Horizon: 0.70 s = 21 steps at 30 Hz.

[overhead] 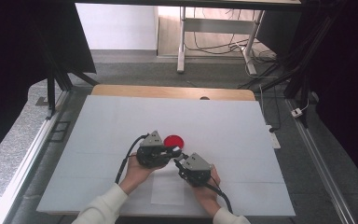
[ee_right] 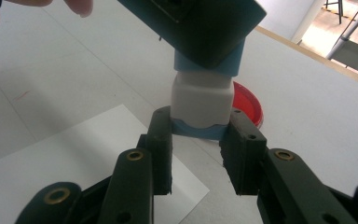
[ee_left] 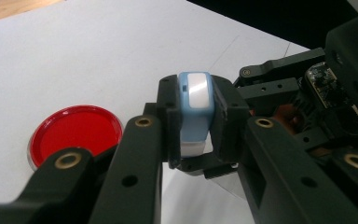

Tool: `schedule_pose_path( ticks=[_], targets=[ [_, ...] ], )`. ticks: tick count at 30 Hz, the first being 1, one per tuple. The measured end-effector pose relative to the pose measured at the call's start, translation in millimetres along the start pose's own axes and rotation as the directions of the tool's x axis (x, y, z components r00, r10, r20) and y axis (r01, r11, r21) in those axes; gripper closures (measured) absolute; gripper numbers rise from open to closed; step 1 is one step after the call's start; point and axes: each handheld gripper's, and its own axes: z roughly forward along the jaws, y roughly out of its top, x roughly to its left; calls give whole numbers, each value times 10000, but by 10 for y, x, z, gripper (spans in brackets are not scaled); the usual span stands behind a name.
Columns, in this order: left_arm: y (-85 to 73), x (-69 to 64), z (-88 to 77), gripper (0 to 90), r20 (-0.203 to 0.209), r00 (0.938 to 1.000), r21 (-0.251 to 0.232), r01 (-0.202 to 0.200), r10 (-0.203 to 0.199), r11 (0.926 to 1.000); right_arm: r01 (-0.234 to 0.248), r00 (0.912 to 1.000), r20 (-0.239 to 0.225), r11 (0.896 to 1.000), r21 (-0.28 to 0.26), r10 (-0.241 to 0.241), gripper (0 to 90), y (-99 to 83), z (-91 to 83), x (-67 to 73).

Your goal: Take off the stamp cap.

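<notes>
Two grippers [overhead: 173,153] [overhead: 179,161] on one boxy blue-white block [ee_left: 194,112] (glossy red disc [ee_left: 74,134] nearby)

No readable text in these pictures

The blue and white case [ee_left: 195,112] between the grippers has plain faces with no letters, and the red lid [ee_left: 74,133], the white table cover [overhead: 121,121] and the paper sheet [ee_right: 74,163] carry no label, brand, number or sign that I can read.
</notes>
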Motion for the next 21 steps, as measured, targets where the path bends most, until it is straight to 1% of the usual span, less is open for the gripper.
schedule_pose_path(
  ticks=[4, 5, 7, 9, 13, 16, 18, 21],
  targets=[
    [-1, -15, -1, 754, -101, 9999, -77, -106, 105, 9999, -76, 10000, -18, 10000, -39, 76, 653, -2, -1, -1],
    [-2, -18, -3, 755, -138, 9998, -119, -114, 112, 9999, -161, 9999, -33, 9998, -77, 160, 654, -1, -2, -1],
    [0, -20, -7, 755, -152, 9999, -149, -39, 36, 9999, -241, 9997, -10, 9995, -202, 241, 655, -7, -5, -4],
    [0, -28, -13, 755, -179, 9998, -130, -57, 55, 9999, -281, 9996, 18, 9992, -273, 282, 655, -16, -9, 4],
    [-3, -25, -22, 756, -167, 9999, -82, 5, -7, 10000, -128, 9999, 8, 9996, -254, 129, 656, -14, -7, 16],
    [-1, -18, -25, 756, -121, 9999, -80, 30, -31, 10000, 314, 9995, 13, 9995, -88, -314, 656, 2, -11, -2],
    [-1, -17, -23, 756, -128, 9999, -120, 63, -64, 9999, 449, 9990, -9, 9990, -49, -449, 656, 12, -12, -10],
    [-1, -11, -25, 756, -84, 9999, -164, 143, -144, 9998, 251, 9995, -165, 9996, -101, -252, 656, 12, -9, -25]
  ],
)
